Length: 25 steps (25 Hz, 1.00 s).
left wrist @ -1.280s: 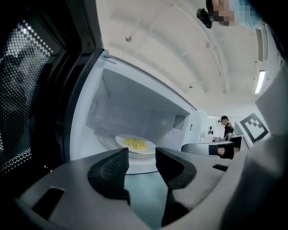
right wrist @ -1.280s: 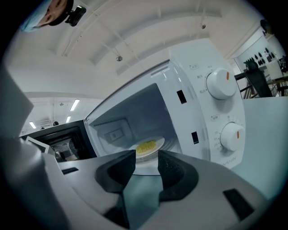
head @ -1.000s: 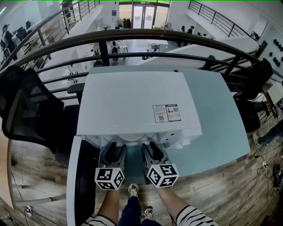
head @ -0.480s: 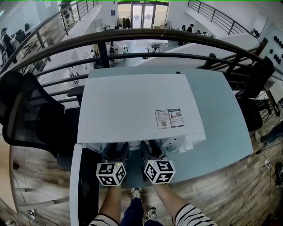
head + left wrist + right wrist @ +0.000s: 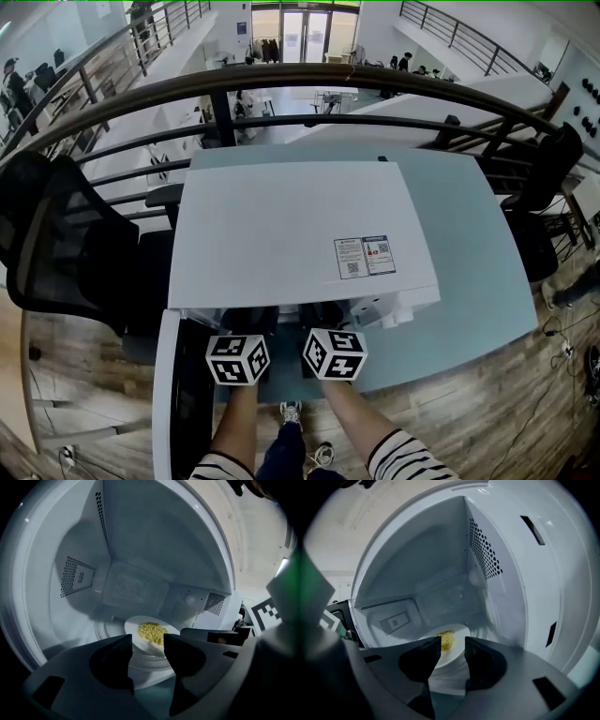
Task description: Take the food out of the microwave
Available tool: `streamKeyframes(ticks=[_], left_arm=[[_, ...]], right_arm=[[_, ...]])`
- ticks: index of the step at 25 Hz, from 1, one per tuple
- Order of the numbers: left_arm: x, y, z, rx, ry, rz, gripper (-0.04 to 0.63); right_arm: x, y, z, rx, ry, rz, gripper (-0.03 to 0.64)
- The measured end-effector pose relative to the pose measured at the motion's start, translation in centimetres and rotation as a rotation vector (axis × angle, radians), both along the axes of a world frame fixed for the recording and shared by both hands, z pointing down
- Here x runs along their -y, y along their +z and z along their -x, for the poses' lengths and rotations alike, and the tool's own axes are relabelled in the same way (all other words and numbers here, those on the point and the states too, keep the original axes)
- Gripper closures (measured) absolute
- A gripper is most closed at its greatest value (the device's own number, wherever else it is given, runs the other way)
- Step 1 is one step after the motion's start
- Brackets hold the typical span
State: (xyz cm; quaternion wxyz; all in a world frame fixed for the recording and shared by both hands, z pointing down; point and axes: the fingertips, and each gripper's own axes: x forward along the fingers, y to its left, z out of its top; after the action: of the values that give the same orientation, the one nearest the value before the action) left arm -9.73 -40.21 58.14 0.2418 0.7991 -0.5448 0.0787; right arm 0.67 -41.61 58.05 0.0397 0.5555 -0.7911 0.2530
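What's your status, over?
Left claw just opening wider, right claw open, both empty. Plate of yellow food inside microwave, untouched. Door open, path clear.

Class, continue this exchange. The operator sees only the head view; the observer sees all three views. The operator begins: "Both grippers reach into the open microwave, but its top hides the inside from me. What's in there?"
Observer: A white plate with a heap of yellow food sits on the turntable.
Operator: Has the left gripper got hold of it?
Observer: No. The left gripper has just been opening its jaws. They stand apart, with the plate just ahead and nothing gripped.
Operator: And the right one?
Observer: The right gripper is open as well and points at the same plate without holding it.
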Motion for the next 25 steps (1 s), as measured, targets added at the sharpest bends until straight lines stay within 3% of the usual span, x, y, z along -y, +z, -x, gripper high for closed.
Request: streamKeyframes(ticks=[7, 25], left_arm=[[0.4, 0.1, 0.2, -0.007, 0.002, 0.022, 0.405], [-0.8, -0.1, -0.4, -0.063, 0.025, 0.023, 0.403]], right_arm=[[0.4, 1.1, 0.0, -0.052, 0.016, 0.046, 0.465], [-1.1, 0.9, -0.4, 0.058, 0.006, 0.04, 0.463]])
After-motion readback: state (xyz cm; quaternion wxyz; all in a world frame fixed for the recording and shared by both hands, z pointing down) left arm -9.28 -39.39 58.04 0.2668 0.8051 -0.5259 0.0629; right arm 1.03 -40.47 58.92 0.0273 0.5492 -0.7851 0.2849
